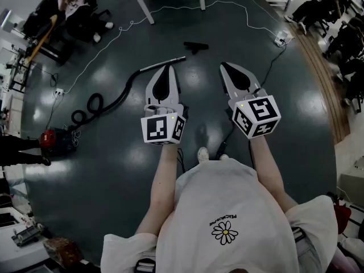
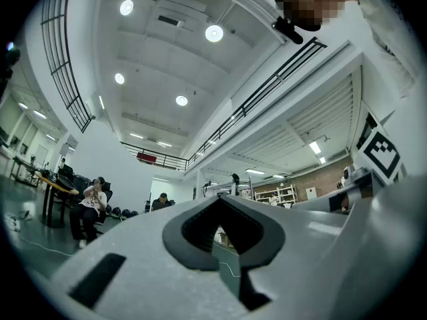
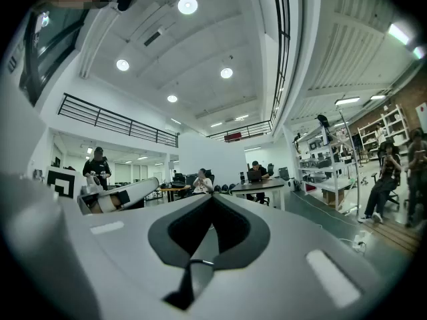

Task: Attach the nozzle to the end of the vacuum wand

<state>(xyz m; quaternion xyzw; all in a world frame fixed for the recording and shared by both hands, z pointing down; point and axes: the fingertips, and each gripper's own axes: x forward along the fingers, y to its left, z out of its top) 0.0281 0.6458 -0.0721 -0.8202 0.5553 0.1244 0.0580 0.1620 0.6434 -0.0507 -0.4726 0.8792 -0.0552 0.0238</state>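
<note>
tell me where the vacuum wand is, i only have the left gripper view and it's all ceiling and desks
Observer: In the head view, the vacuum wand lies on the floor, its free end just past the tip of the left gripper.
Operator: and the nozzle
Observer: The black nozzle lies on the floor beyond the wand's free end, clearly apart from it.
Operator: is the right gripper holding anything
Observer: No. The right gripper is shut with nothing between its jaws, held up beside the left one.
</note>
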